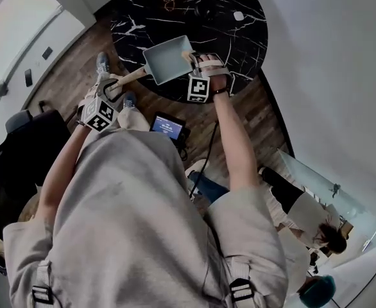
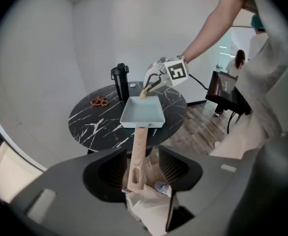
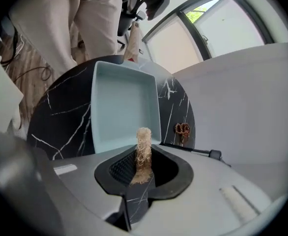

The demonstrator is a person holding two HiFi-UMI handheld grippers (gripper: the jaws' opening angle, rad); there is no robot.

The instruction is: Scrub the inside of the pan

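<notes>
A pale blue square pan (image 1: pixel 169 59) sits at the near edge of the round black marble table (image 1: pixel 239 43), its wooden handle (image 1: pixel 131 77) sticking out over the floor. My left gripper (image 2: pixel 139 163) is open around the end of that handle (image 2: pixel 138 151), with a gap on each side. My right gripper (image 3: pixel 143 168) is shut on a tan fibrous scrubber (image 3: pixel 143 151), held just above the pan's (image 3: pixel 122 107) far rim. In the head view the right gripper (image 1: pixel 193 59) is at the pan's right corner and the left gripper (image 1: pixel 111 90) at the handle's end.
A black bottle (image 2: pixel 120 80) and a brown tangled item (image 2: pixel 100 101) stand at the table's far side, with a small white object (image 1: pixel 239 16) there too. A screen (image 1: pixel 169 127) lies on the wooden floor under me. A black chair (image 1: pixel 27 140) is at left, another person (image 1: pixel 303 217) at right.
</notes>
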